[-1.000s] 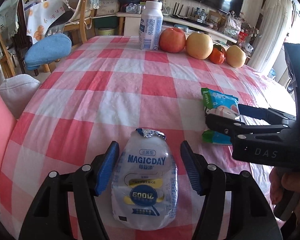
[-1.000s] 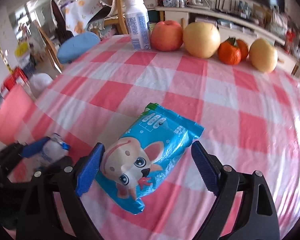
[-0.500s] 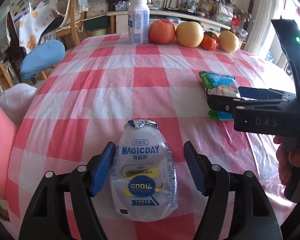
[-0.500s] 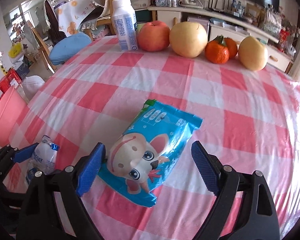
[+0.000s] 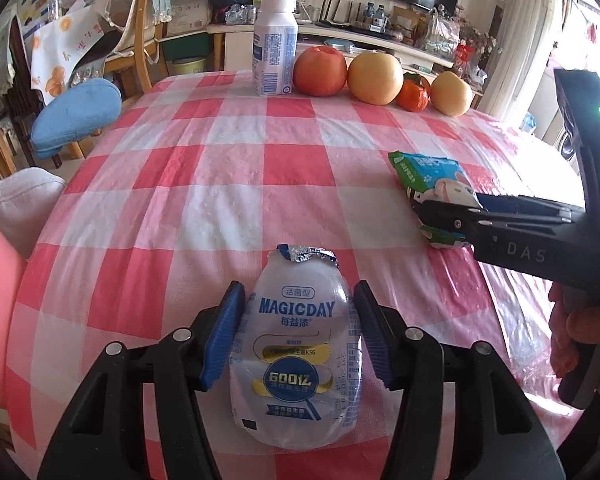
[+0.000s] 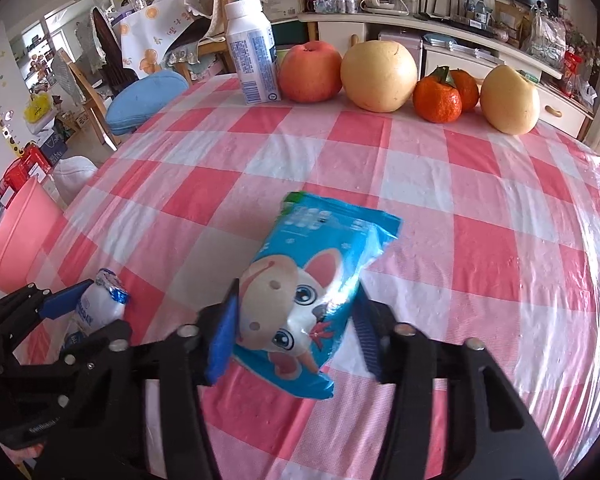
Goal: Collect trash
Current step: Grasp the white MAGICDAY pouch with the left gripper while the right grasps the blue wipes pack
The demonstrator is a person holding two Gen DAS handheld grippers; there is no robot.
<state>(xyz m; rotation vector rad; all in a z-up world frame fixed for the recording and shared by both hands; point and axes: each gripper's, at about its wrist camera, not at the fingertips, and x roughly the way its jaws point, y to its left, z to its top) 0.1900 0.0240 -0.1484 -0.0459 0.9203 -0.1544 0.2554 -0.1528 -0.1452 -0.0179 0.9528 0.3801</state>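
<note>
Empty yogurt bottle (image 5: 300, 354) lies on its side near the table's front edge, torn foil lid pointing away. Left gripper (image 5: 298, 336) straddles it, pads (image 5: 225, 338) pressed to both flanks: pinching it. Blue snack wrapper (image 6: 316, 296), to its right on the checked tablecloth (image 5: 236, 184), is pinched at its near end by the right gripper (image 6: 296, 334). Both grips look set for lifting. Pink bin (image 6: 18, 240) stands off the table's left edge, probably the drop point.

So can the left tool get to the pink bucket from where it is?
Probably yes. The left tool is shut on the yogurt bottle, and the pink bucket sits just off the table's left edge. Nothing shows on the checked tablecloth between them.
</note>
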